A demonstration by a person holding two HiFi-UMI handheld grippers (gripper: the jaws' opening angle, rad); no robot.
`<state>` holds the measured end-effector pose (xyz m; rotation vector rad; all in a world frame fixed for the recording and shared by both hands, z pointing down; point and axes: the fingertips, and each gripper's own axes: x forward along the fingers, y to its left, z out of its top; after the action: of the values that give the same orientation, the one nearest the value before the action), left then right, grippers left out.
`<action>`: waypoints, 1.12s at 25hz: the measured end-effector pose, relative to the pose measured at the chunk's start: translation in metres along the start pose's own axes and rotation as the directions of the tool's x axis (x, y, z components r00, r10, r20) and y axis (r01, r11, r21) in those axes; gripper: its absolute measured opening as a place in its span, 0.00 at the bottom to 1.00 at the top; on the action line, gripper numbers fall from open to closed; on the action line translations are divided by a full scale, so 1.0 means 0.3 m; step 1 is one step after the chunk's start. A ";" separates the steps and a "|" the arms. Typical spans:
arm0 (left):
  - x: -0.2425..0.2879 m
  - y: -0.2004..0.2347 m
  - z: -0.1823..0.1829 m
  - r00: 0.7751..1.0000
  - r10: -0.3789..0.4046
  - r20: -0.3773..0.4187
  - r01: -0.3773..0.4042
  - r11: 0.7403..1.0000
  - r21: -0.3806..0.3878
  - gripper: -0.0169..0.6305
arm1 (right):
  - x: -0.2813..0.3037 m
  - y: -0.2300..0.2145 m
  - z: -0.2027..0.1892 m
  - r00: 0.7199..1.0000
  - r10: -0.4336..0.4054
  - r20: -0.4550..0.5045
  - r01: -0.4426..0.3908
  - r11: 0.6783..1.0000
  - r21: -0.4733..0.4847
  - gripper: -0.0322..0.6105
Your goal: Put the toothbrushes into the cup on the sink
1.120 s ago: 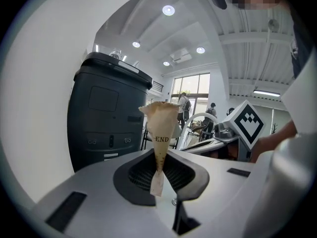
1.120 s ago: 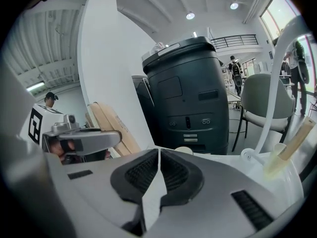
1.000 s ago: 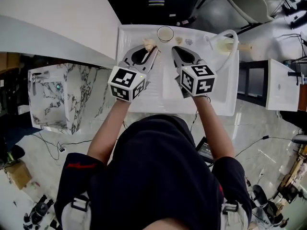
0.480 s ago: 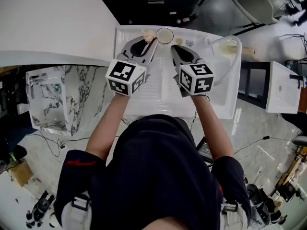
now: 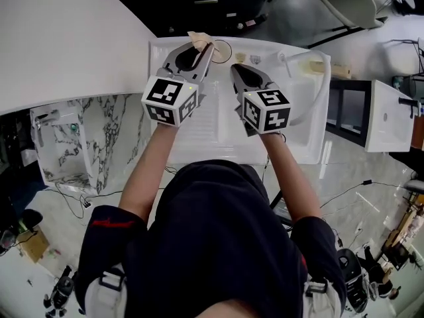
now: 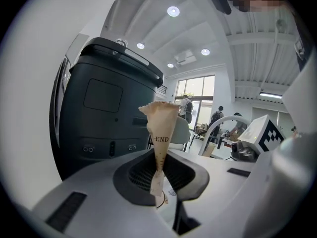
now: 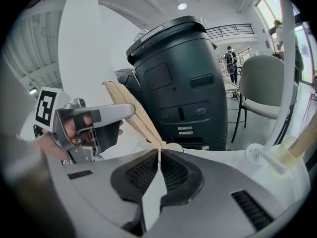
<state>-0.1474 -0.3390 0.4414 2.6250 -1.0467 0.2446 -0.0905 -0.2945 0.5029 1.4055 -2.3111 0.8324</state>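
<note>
The sink [image 5: 199, 141] has a white wall [image 5: 66, 38] beside its left edge and a dark machine [image 6: 106, 108] behind its back rim. Open room remains over its near half. Count: one cup [image 5: 222, 50] on the sink's back rim, one paper-wrapped toothbrush [image 5: 199, 42], two grippers. The left gripper [image 5: 201, 53] clamps the toothbrush over the sink's back-left part. The right gripper [image 5: 236, 68] is closed and empty (over the sink's back middle). Only the left gripper view shows "END" on the wrapper.

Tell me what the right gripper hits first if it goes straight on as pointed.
Most likely the cup: its rim sits just beyond the shut jaws of the right gripper. The wrapped toothbrush in the left gripper slants down beside it and might touch first; depth is unclear.
</note>
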 end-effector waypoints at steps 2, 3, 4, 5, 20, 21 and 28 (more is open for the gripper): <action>0.017 0.007 -0.010 1.000 0.000 -0.007 0.000 1.000 -0.003 0.09 | 0.007 -0.006 -0.005 1.000 0.002 -0.007 -0.002 1.000 0.004 0.11; 0.026 0.010 -0.018 1.000 -0.001 -0.012 0.000 1.000 -0.007 0.09 | 0.011 -0.007 -0.007 1.000 0.003 -0.011 -0.003 1.000 0.003 0.11; 0.034 0.014 -0.028 1.000 0.000 -0.017 0.000 1.000 -0.011 0.09 | 0.015 -0.007 -0.010 1.000 0.005 -0.015 -0.005 1.000 0.002 0.11; 0.042 0.019 -0.038 1.000 0.001 -0.022 -0.001 1.000 -0.015 0.09 | 0.018 -0.008 -0.012 1.000 0.007 -0.019 -0.007 1.000 0.004 0.11; 0.120 0.044 -0.174 0.997 -0.009 -0.081 0.008 1.000 -0.010 0.09 | 0.047 -0.010 -0.035 0.999 0.026 -0.045 -0.025 0.999 0.028 0.11; 0.122 0.043 -0.179 0.996 -0.010 -0.084 0.009 1.000 -0.011 0.09 | 0.047 -0.011 -0.036 0.999 0.026 -0.045 -0.025 0.999 0.029 0.11; 0.124 0.030 -0.213 0.995 -0.029 -0.095 0.026 0.999 -0.035 0.10 | 0.044 -0.017 -0.041 0.999 0.025 -0.046 -0.023 0.999 0.034 0.11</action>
<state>-0.1297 -0.3473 0.5132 2.5688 -0.9743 0.3396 -0.0926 -0.2981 0.5213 1.3604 -2.2936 0.9056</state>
